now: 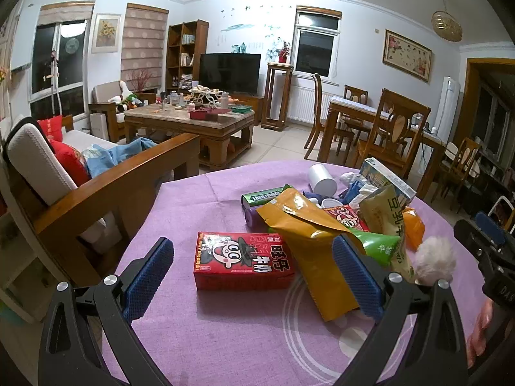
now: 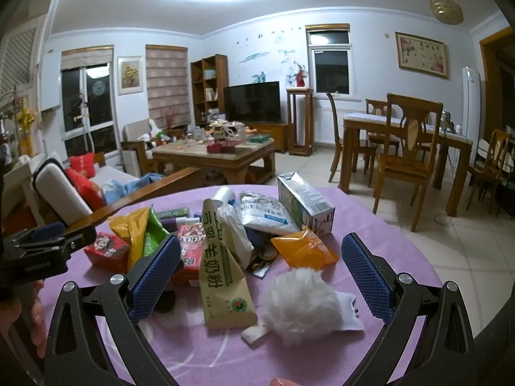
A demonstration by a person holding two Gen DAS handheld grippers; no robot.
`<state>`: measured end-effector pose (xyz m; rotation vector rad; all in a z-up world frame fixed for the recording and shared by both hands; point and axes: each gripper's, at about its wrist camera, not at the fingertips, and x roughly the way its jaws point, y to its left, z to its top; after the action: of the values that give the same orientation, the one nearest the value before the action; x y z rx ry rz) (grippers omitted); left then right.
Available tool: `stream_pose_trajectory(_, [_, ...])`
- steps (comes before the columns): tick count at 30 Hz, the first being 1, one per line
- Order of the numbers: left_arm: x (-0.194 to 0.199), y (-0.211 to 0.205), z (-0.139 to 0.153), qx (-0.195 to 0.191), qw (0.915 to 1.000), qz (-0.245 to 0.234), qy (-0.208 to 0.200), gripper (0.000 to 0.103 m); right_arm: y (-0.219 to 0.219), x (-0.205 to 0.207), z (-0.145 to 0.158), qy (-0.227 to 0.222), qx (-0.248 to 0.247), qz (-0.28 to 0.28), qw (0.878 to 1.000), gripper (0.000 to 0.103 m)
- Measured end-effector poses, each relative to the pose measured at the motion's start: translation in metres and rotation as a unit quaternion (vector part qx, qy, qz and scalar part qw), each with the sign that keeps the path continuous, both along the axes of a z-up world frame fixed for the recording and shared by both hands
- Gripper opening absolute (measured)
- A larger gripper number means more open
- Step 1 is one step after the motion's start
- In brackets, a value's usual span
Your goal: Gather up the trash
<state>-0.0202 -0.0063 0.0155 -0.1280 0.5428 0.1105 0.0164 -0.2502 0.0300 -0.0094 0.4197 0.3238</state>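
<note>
A pile of trash lies on a round table with a purple cloth (image 1: pixel 225 337). In the left wrist view a red milk carton (image 1: pixel 241 260) lies between the open fingers of my left gripper (image 1: pixel 254 273), with a mustard-yellow pouch (image 1: pixel 309 241) beside it, under the right finger. In the right wrist view my right gripper (image 2: pixel 260 276) is open above a beige milk-powder pouch (image 2: pixel 222 273) and a white fluffy ball (image 2: pixel 299 305). An orange packet (image 2: pixel 304 249), a white plastic bag (image 2: pixel 267 214) and a silver-green carton (image 2: pixel 304 202) lie beyond. Both grippers are empty.
A wooden-armed sofa (image 1: pixel 106 186) with red cushions stands left of the table. A cluttered coffee table (image 1: pixel 190 122) and a TV (image 1: pixel 230 72) are farther back. A dining table with wooden chairs (image 1: pixel 386 128) stands to the right. The other gripper shows at the right edge (image 1: pixel 489 251).
</note>
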Motion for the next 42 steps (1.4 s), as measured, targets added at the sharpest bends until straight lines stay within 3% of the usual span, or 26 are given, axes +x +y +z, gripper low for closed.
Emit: stream_pose_trajectory(42, [-0.0015, -0.0038, 0.0004, 0.011, 0.9999, -0.002, -0.006, 0.098, 0.0058, -0.0001, 0.0006, 0.004, 0.006, 0.000, 1.000, 0.098])
